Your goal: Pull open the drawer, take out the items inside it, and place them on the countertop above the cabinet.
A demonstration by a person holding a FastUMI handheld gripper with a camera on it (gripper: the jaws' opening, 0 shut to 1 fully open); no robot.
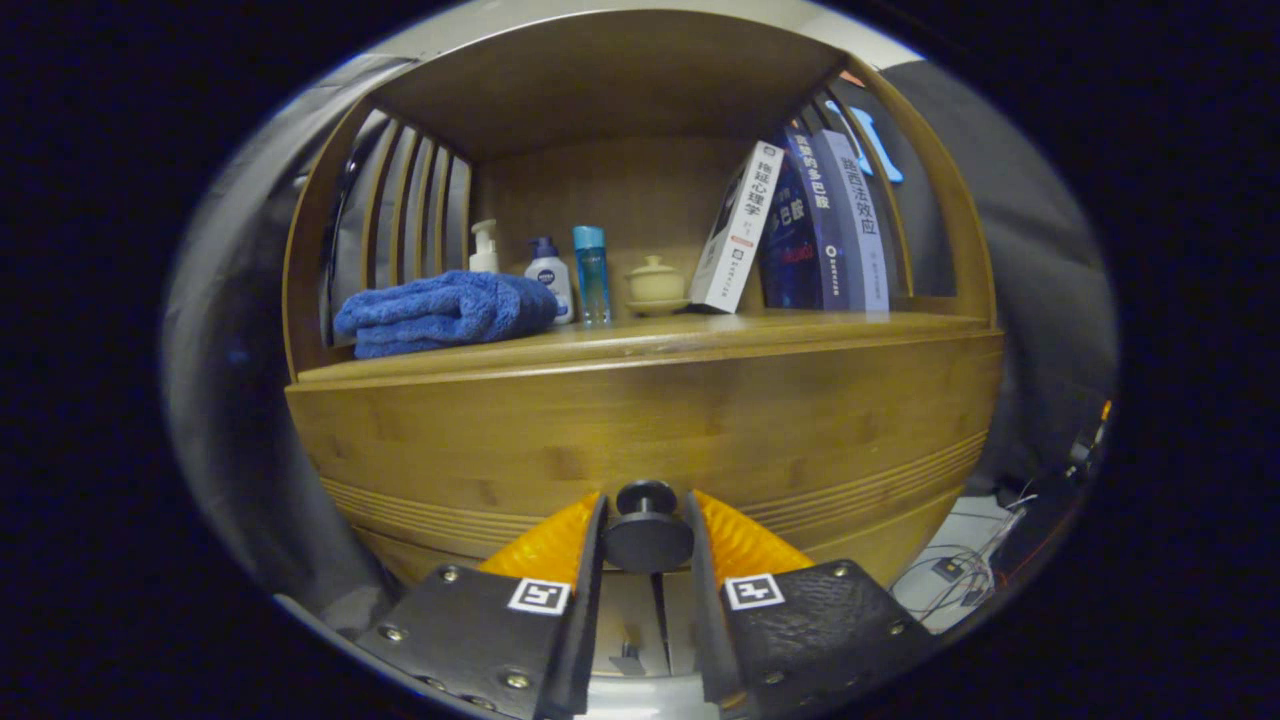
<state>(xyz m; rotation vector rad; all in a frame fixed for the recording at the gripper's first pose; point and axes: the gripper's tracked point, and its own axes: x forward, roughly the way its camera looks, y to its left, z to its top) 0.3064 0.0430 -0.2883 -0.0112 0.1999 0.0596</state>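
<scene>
The tool [646, 535] pinches the drawer knob [646, 530] between both fingers (drawer [640, 440] front apparently not yet out); next, a straight pull back.

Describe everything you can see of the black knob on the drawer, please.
The knob is round, matte black and looks like plastic or painted metal: a small flat cap in front of a wider disc. It sticks out from the wooden drawer front, low and near its middle. It sits between the tongs, whose two fingers stand close on either side and seem to press on it. The drawer looks closed.
</scene>
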